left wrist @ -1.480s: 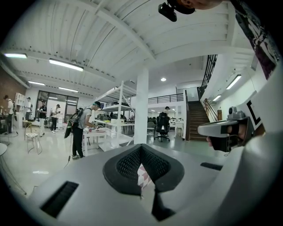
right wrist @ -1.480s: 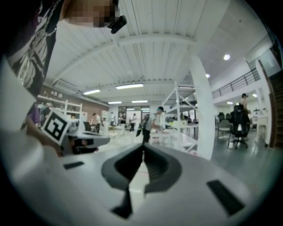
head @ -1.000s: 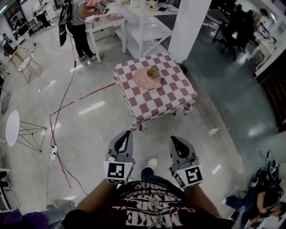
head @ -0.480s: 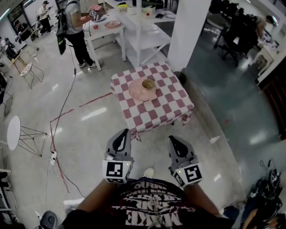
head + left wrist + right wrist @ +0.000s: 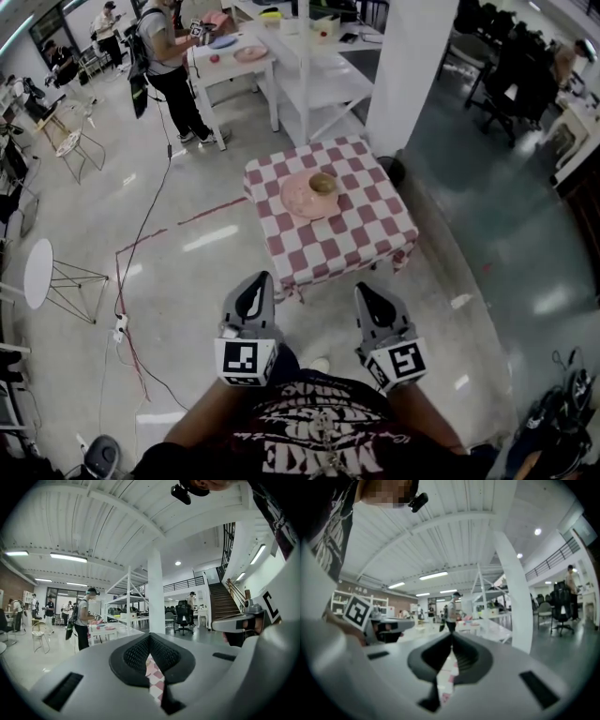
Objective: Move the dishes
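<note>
While my left tool (image 5: 260, 281) and right tool (image 5: 362, 291) are clenched on nothing, plate (image 5: 298, 201) and bowl (image 5: 322, 183) sit untouched on the tabletop (image 5: 361, 234) ahead; I judge all moving is left.

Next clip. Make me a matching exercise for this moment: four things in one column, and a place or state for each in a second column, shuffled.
Things:
1. bowl
2. pink plate
3. left gripper
4. round white side table

Place or state:
A. shut, nothing held
B. lies on the checkered table
C. sits on the plate
D. stands on the floor at the left edge of the head view

Pairs: 1-C, 2-B, 3-A, 4-D
</note>
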Available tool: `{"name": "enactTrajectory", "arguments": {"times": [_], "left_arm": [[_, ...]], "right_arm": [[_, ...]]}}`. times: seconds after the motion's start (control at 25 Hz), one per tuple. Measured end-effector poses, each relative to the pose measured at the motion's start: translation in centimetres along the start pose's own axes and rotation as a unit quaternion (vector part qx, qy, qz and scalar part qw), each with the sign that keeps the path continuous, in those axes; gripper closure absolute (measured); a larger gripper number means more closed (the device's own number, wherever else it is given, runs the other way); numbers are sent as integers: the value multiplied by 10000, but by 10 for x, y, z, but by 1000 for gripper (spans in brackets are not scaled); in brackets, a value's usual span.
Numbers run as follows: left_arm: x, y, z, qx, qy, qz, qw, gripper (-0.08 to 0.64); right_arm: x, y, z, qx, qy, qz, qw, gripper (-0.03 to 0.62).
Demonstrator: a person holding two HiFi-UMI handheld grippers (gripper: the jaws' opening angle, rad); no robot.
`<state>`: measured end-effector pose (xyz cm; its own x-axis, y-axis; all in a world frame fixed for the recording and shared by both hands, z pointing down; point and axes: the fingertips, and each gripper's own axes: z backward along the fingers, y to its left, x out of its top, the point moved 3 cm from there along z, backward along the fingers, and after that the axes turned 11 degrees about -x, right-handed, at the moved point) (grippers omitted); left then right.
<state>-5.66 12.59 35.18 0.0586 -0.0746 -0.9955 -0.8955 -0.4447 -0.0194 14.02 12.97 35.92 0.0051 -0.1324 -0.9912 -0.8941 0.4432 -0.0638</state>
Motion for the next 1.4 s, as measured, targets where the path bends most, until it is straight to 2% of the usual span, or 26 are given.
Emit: {"name": "enactTrajectory", "arguments": {"times": [0.2, 0.36, 0.48, 1.0, 1.4], "left_arm": [[-5, 27, -12, 88, 60, 89, 9999, 535], [-9, 48, -44, -63, 118, 201, 9997, 535], [-4, 65, -68, -213, 78, 151, 9996, 535], [5, 161, -154, -698, 34, 217, 9973, 535], [-14, 218, -184, -916, 9, 582, 9941, 535]], "right_arm": [[-2, 4, -23, 62, 37, -51, 10000, 557], [-1, -2, -53, -11, 128, -113, 9999, 555], [2, -2, -80, -67, 152, -80, 9998, 555], [22, 6, -189, -531, 193, 22, 9984, 555], [21, 17, -230, -909, 300, 183, 9952, 551]]}}
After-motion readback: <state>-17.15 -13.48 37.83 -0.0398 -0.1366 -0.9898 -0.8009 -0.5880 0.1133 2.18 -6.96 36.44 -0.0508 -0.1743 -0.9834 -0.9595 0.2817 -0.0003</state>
